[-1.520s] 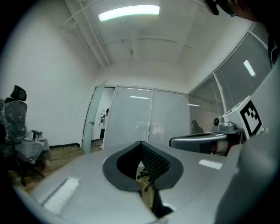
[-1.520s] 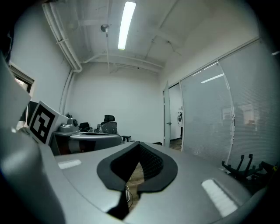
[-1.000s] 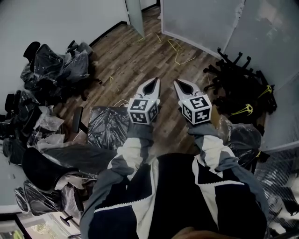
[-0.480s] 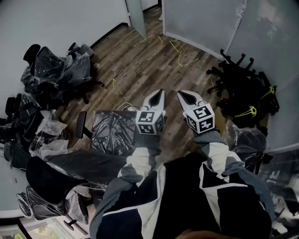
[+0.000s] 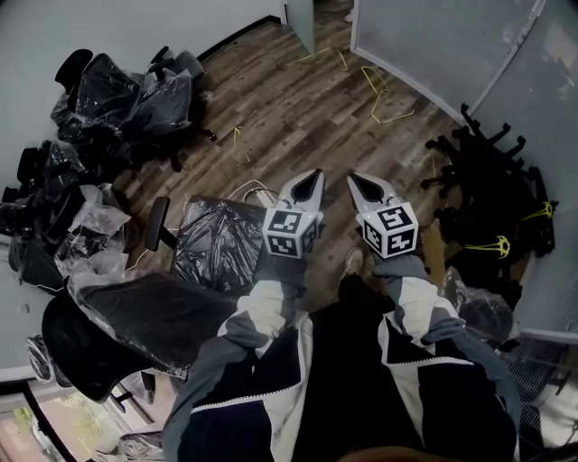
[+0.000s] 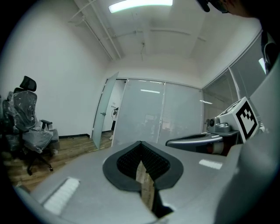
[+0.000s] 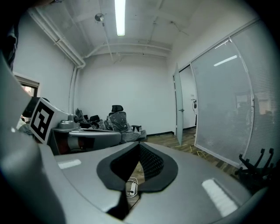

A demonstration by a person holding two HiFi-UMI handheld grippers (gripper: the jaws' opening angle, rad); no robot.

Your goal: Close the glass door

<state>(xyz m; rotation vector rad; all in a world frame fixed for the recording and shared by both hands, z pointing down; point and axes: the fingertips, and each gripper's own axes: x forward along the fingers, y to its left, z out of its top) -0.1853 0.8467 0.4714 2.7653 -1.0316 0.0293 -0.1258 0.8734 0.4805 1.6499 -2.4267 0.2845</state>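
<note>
The glass door (image 5: 302,23) stands open at the far end of the room, its frosted leaf swung inward beside the frosted glass wall (image 5: 433,45). It shows as a narrow upright panel, the door (image 6: 101,112) in the left gripper view and the door (image 7: 178,105) in the right gripper view. My left gripper (image 5: 313,174) and right gripper (image 5: 354,179) are held side by side in front of my body, pointing toward the door and well short of it. Both are shut with nothing between the jaws. Close up, the left gripper (image 6: 140,144) and right gripper (image 7: 139,145) show their tips meeting.
Plastic-wrapped office chairs (image 5: 126,90) are piled along the left wall, and another wrapped chair (image 5: 212,244) stands just left of my grippers. Black chair bases (image 5: 492,185) lie at the right. Yellow straps (image 5: 384,99) and a white cable (image 5: 256,191) lie on the wood floor.
Both grippers have sunk lower in the head view and shifted slightly right, staying shut. The view has turned, so the door now sits at the top edge. A foot shows below the grippers.
</note>
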